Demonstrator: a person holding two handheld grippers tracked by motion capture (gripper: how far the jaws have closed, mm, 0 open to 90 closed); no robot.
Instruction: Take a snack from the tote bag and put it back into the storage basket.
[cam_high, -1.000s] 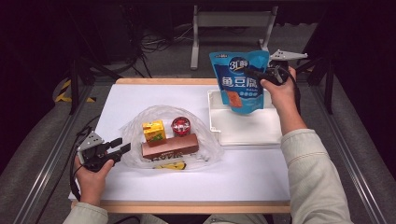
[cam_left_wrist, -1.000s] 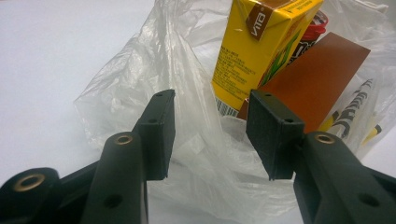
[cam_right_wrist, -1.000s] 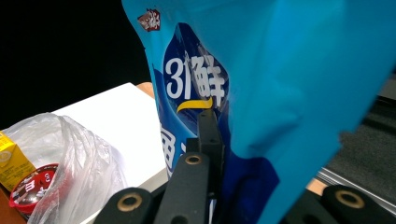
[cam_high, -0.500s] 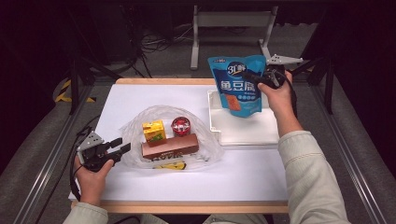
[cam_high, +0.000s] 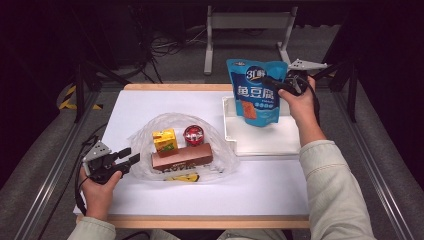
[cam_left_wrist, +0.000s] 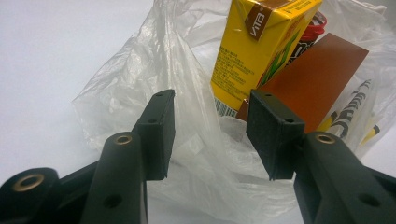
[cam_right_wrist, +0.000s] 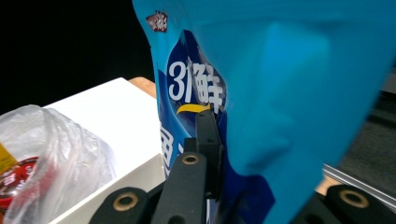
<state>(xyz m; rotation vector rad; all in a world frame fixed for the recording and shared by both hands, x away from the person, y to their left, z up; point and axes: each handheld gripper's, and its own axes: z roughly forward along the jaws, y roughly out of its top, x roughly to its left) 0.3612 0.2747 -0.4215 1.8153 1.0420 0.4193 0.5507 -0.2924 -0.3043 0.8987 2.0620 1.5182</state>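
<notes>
R gripper (cam_high: 272, 82) is clamped on the blue pouch (cam_high: 256, 92), held upright over the white tray (cam_high: 265, 137) at far right; L gripper (cam_high: 127, 159) sits partly open at the clear plastic bag (cam_high: 220, 155), film between the pads, not pinched. L gripper view shows the barcode on the yellow juice box (cam_left_wrist: 252, 51); high view shows the red can (cam_high: 193, 135).

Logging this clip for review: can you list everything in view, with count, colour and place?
Blue pouch: 1, blue with white lettering, held upright above the white tray.
White tray: 1, white, right half of the table.
Plastic bag: 1, clear, table centre-left, goods lying on it.
Drink carton: 1, yellow, on the bag.
Red-lidded cup: 1, red, beside the carton.
Brown box: 1, brown, in front of both.
Table: 1, white top, wooden edge.
Left gripper: black, open, at the bag's left edge.
Right gripper: black, shut on the pouch.
</notes>
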